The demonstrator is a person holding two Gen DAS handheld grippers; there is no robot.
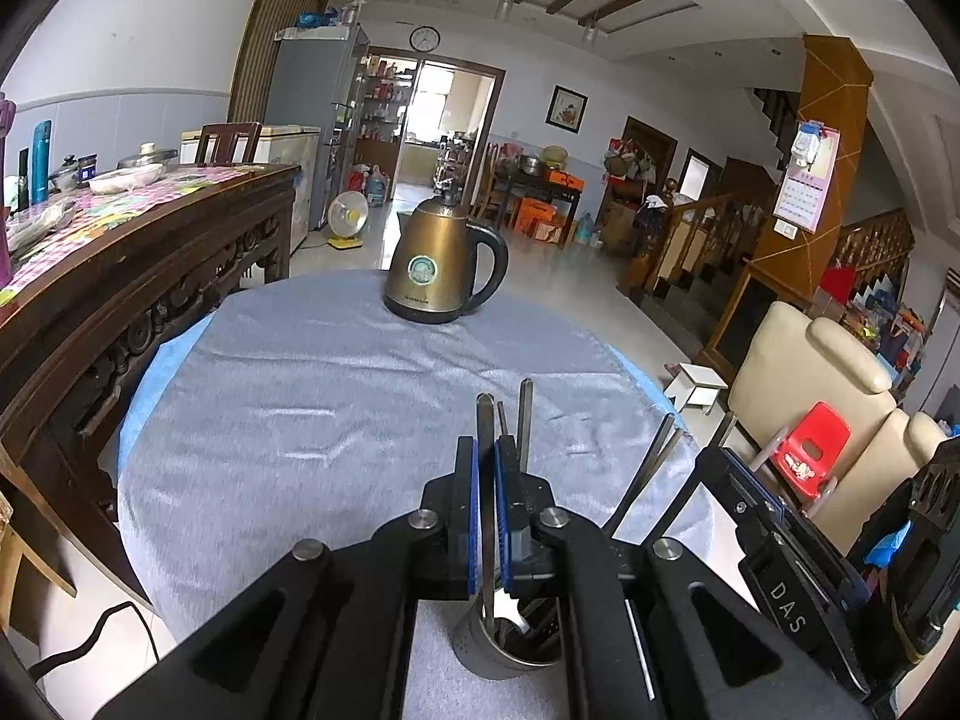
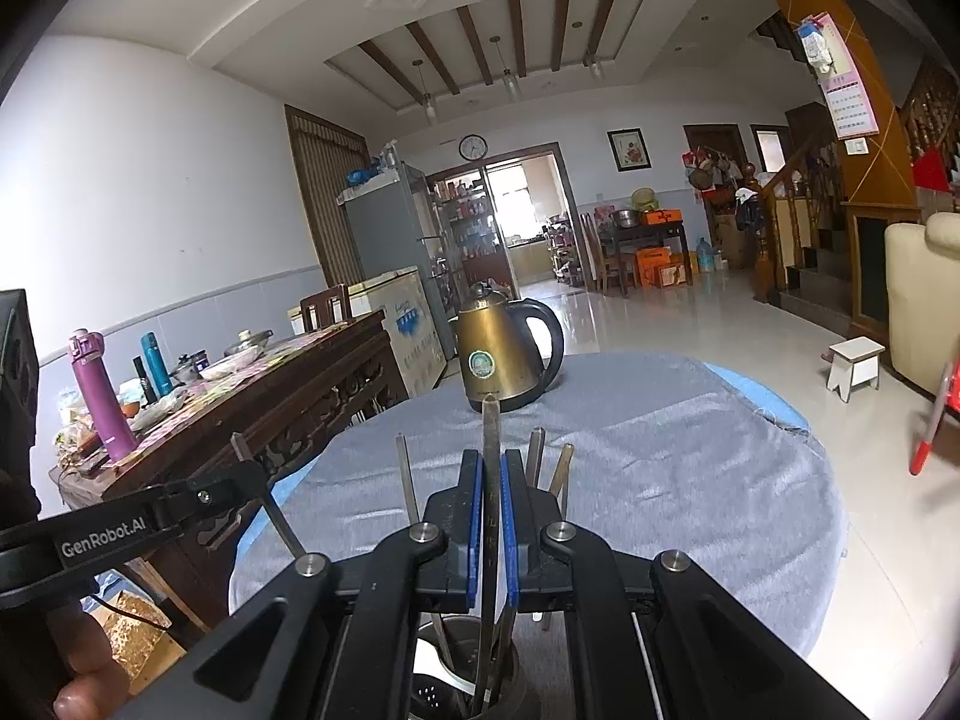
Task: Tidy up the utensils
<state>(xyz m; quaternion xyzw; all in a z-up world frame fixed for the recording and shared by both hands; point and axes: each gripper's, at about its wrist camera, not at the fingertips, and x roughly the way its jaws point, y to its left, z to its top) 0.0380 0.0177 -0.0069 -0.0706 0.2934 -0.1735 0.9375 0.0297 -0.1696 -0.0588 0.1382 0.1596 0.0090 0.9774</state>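
Observation:
A perforated metal utensil holder (image 1: 480, 651) (image 2: 441, 687) stands on the grey-clothed table, right under both grippers. My left gripper (image 1: 485, 450) is shut on a flat steel utensil handle (image 1: 485, 411) whose lower end sits in the holder. My right gripper (image 2: 491, 462) is shut on another flat steel handle (image 2: 491, 420) that also reaches down into the holder. Other handles (image 2: 534, 453) stick up around it. The right gripper's body (image 1: 774, 522) shows at the right edge of the left wrist view. The left gripper's body (image 2: 180, 498) shows at the left of the right wrist view.
A bronze electric kettle (image 1: 438, 264) (image 2: 504, 354) stands at the far edge of the round table (image 1: 300, 390). A carved wooden sideboard (image 1: 150, 276) with bottles and dishes lies close on the left. A red child's chair (image 1: 810, 450), a cream armchair and a white stool (image 2: 855, 360) are on the right.

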